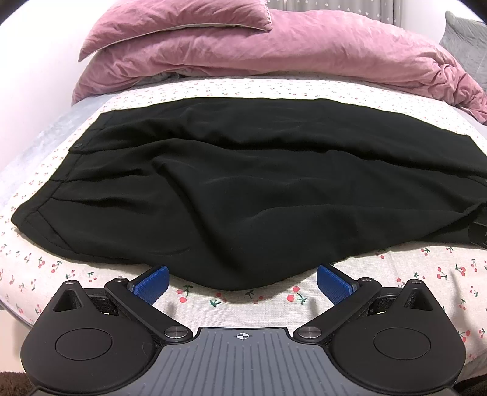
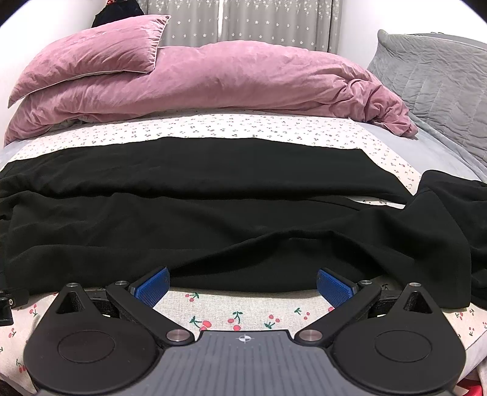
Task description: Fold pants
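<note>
Right end of the black pants (image 1: pixel 243 182) cut off by the left wrist frame's edge; leg hems out of sight there. In the right wrist view, pants (image 2: pixel 213 219) running off the left edge, waistband not visible, and a second dark fold (image 2: pixel 450 213) clipped at the right edge, joined to the rest or separate, impossible to tell. Near hem of fabric dipping behind the blue pads (image 2: pixel 152 284), contact or gap unclear. Small black part (image 1: pixel 478 237) at the right border, mostly cropped, identity unclear. Another black piece (image 2: pixel 7 301) at the left border, likewise cropped. Dark object (image 2: pixel 118 12) behind the pink pillow (image 2: pixel 91 58), largely hidden. Grey cushion (image 1: pixel 468 39) sliced by the edge.
</note>
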The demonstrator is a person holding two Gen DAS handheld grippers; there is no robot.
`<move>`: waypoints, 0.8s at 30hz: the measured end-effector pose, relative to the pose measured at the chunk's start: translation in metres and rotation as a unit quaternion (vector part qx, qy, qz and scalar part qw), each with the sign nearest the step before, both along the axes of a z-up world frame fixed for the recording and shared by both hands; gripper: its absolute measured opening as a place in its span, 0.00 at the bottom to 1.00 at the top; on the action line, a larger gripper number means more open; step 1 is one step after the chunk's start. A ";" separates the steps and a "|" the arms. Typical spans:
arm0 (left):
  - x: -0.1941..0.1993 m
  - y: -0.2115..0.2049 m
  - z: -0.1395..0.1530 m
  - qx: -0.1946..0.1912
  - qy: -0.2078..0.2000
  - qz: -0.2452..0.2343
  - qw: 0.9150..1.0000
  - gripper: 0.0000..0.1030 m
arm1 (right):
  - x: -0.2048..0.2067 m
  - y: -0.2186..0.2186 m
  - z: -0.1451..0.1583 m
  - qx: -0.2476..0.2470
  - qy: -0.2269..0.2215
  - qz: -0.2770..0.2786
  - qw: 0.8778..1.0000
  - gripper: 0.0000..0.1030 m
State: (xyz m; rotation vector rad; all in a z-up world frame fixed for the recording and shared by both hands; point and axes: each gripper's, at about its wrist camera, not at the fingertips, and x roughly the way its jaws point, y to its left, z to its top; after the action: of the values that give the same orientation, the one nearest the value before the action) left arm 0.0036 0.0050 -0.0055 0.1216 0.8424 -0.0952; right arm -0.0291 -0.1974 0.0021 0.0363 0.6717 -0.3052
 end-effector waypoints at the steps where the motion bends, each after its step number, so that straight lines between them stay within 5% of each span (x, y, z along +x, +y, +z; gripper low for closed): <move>1: 0.000 0.000 0.000 0.000 0.000 0.000 1.000 1.00 | 0.000 0.000 0.000 -0.001 0.000 0.000 1.000 1.00; 24: 0.000 0.001 0.002 -0.005 0.002 -0.002 1.000 1.00 | 0.001 0.001 0.001 -0.003 0.002 0.001 1.000 1.00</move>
State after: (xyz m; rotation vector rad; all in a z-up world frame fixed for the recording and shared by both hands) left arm 0.0036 0.0058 -0.0035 0.1139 0.8460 -0.1035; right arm -0.0280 -0.1959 0.0032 0.0297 0.6756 -0.3053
